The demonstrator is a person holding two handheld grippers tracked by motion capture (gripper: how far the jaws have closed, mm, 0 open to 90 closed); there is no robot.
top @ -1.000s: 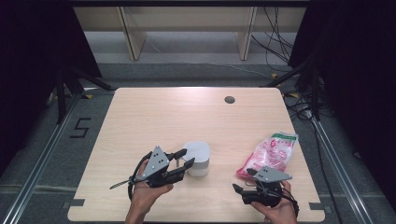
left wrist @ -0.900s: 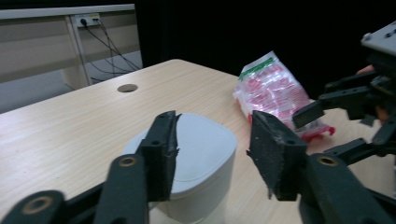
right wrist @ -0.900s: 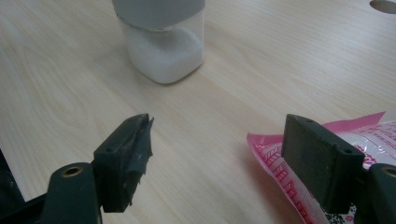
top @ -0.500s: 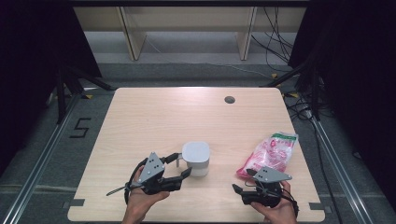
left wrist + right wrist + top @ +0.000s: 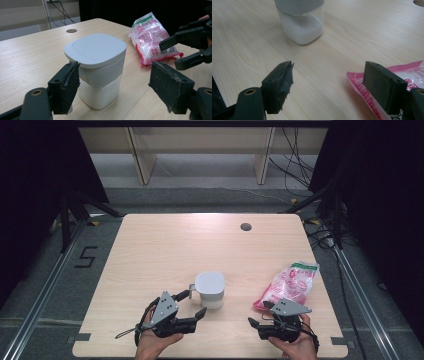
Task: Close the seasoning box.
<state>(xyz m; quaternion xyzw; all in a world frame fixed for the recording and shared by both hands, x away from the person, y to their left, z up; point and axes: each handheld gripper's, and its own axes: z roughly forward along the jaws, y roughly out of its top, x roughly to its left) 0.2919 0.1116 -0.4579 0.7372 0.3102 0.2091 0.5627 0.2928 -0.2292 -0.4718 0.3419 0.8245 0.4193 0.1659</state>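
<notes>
High view: a squat white plastic container with a rounded-square grey-white lid point(image 5: 209, 290) stands upright on the pale wooden table point(image 5: 165, 245), near the front edge, just ahead and to the right of the left gripper point(image 5: 194, 303). That gripper is the nearer of the two by far; its jaws have just been opening and now stand wide, one tip beside the container's small side handle, nothing clamped. The right gripper point(image 5: 256, 322) rests well apart from the container, close to a pink-and-white printed plastic bag with a green top edge point(image 5: 287, 285) lying flat, its long axis running away and rightward. Left gripper view: the container point(image 5: 96, 68) sits between the spread jaws but offset toward the left pad, which seems just to touch under the lid's lip, hard to say at this angle; the right pad is clear of it. Right gripper view: jaws wide open and empty, the container's clear lower half with white powder point(image 5: 300, 27) ahead-left, the bag's corner point(image 5: 359, 87) under the right jaw.
</notes>
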